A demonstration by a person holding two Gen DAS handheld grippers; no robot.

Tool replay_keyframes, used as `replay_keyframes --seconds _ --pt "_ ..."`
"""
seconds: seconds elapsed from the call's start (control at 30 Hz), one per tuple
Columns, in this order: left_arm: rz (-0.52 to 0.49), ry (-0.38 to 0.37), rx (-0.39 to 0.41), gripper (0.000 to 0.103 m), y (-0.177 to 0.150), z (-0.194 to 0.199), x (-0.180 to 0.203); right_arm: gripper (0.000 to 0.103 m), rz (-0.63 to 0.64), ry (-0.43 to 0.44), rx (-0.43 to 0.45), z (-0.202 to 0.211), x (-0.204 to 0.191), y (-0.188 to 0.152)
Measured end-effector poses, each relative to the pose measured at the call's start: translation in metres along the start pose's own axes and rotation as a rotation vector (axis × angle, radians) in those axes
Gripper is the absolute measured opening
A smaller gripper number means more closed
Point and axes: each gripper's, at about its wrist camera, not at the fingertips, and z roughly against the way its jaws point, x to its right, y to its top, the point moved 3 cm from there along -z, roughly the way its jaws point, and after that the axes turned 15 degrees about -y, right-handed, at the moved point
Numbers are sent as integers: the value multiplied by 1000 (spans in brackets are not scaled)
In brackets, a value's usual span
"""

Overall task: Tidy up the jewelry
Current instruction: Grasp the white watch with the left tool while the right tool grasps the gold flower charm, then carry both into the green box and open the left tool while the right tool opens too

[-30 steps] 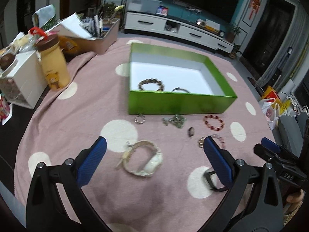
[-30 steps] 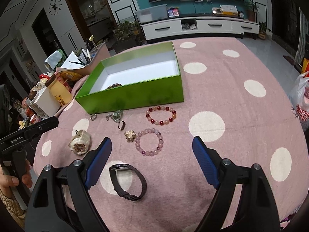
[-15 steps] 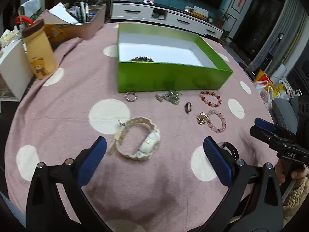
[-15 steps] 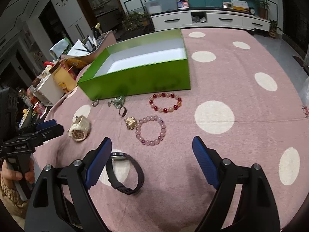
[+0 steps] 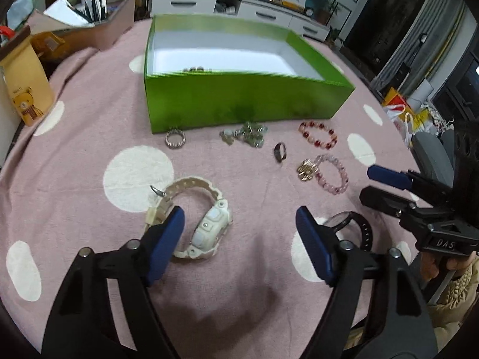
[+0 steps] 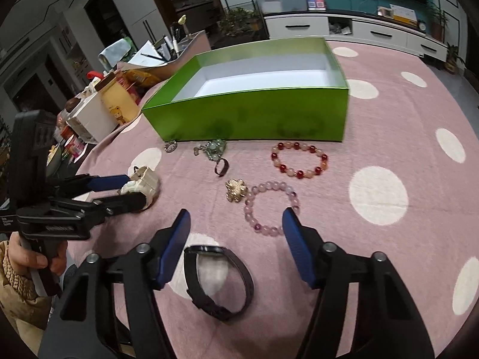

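On the pink dotted cloth, a cream watch (image 5: 206, 224) lies between the closing jaws of my left gripper (image 5: 239, 218); its pads do not press on it. A black watch (image 6: 218, 281) lies between the closing jaws of my right gripper (image 6: 236, 218), untouched. Beyond them lie a pink bead bracelet (image 6: 269, 206), a gold brooch (image 6: 236, 190), a red bead bracelet (image 6: 299, 159), a dark ring (image 6: 221, 167), a greenish chain (image 6: 212, 146) and a small sparkly ring (image 5: 175, 139). Behind stands the green box (image 5: 239, 101) with beads (image 5: 194, 69) inside.
A yellow bear bottle (image 5: 24, 89) and a white box (image 6: 89, 119) stand at the table's left edge, with a tray of papers (image 5: 89, 21) behind them. Bags (image 5: 401, 110) sit on the floor to the right. A hand (image 6: 33, 260) holds the left gripper.
Both grippers have sunk toward the cloth and their jaws have narrowed. The left one now straddles the cream watch, the right one the black watch.
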Motion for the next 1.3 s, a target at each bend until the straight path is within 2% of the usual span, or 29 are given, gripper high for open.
replay_keyframes --seconds 0.07,0.13,0.2,0.27,0.33,0.37,0.73,1.0,1.13,1.3 --pt "2 -6 -18 61 -1 -4 -2 58 24 11 1 -4 -5 3" --pt "-1 -1 -35 57 -1 -8 -4 53 52 23 1 -11 -10 7" --pt "3 -4 -46 48 -1 -11 -7 49 71 22 -4 -17 -13 10" --pt "20 -18 -50 33 -2 -12 -11 46 89 19 -5 -23 -16 15" --pt "37 -23 -50 21 -2 -14 -17 43 100 13 -9 -31 -17 20" --pt "47 -30 -49 19 -2 -14 -19 42 104 13 -12 -35 -18 22" --pt "65 -58 -15 18 0 -13 -22 23 179 -22 -60 -65 -22 25" --pt "93 -71 7 18 2 -10 -25 20 177 -37 -39 -64 -23 23" --pt "100 -74 26 17 2 -4 -24 20 107 -6 12 -45 -19 28" --pt "91 -83 49 17 9 3 -16 20 85 12 62 -26 -18 32"
